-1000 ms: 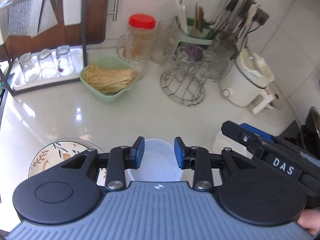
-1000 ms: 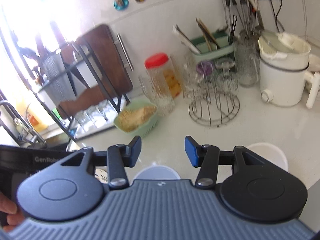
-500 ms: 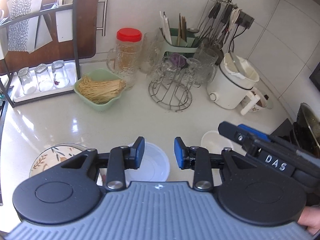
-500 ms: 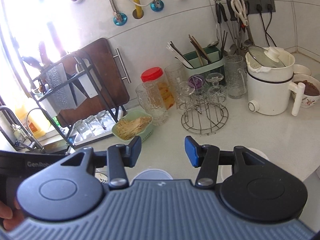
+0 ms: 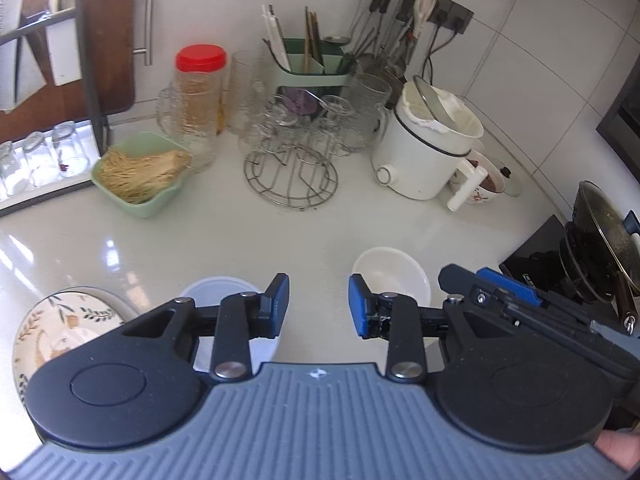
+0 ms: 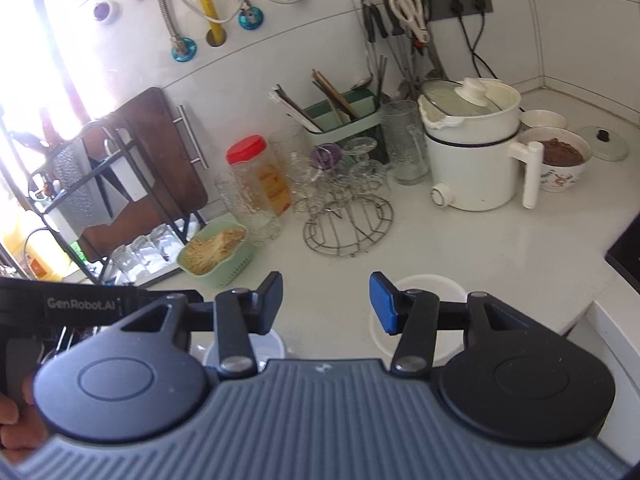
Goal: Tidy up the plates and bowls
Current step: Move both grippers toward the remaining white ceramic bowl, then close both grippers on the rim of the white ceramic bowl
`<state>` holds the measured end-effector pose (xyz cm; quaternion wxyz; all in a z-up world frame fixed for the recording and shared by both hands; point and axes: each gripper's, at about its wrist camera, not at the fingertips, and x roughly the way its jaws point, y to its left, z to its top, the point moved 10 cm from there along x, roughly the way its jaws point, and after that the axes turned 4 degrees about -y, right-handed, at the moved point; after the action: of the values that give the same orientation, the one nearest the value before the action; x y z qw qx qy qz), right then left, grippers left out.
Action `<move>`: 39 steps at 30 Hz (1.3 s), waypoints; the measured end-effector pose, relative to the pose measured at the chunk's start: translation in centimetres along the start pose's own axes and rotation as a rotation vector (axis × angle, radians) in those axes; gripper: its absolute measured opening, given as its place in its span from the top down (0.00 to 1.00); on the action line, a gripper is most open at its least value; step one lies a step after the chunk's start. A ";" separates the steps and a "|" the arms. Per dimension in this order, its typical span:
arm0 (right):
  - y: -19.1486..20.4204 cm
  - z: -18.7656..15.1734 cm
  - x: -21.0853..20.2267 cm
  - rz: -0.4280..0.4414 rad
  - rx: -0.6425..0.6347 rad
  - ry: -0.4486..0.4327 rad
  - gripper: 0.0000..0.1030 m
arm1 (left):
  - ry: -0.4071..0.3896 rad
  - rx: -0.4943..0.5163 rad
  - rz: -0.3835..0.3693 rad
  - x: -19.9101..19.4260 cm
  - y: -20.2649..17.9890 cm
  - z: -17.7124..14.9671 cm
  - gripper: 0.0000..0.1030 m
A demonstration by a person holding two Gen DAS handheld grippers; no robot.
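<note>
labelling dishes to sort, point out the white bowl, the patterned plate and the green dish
white bowl [image 5: 394,270], left wrist view, on its inner wall
patterned plate [image 5: 60,320], left wrist view, on its painted face
green dish [image 5: 160,204], left wrist view, on its near outer wall

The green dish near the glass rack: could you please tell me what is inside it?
The green dish holds a heap of thin, pale yellow strands, like dried noodles. They cover its bottom, so whatever lies beneath them cannot be seen.

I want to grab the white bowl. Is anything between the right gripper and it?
No. The right gripper is open and empty, the white bowl sits just past its fingers on bare counter.
</note>
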<state>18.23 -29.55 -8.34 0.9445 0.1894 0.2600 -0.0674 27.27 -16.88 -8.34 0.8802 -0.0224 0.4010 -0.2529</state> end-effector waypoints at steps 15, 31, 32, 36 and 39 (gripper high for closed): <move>-6.7 -2.3 1.5 -0.112 0.106 0.052 0.50 | 0.099 0.091 0.004 6.8 -3.3 -0.5 0.40; -12.1 -4.7 8.2 -0.150 0.159 0.046 0.51 | 0.111 0.162 0.004 16.8 -3.6 0.3 0.40; -12.5 -4.8 8.5 -0.157 0.165 0.046 0.51 | 0.118 0.165 -0.008 17.3 -3.9 0.0 0.40; -14.0 -5.7 9.7 -0.189 0.194 0.049 0.51 | 0.191 0.110 -0.058 19.5 -4.7 -1.8 0.40; -14.5 -6.3 10.2 -0.195 0.197 0.052 0.51 | 0.230 0.081 -0.084 20.8 -5.2 -3.0 0.40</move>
<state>20.80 -40.70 -23.28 0.9031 0.2570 0.2937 -0.1789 34.36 -30.59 -23.60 0.8172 0.0257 0.4874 -0.3064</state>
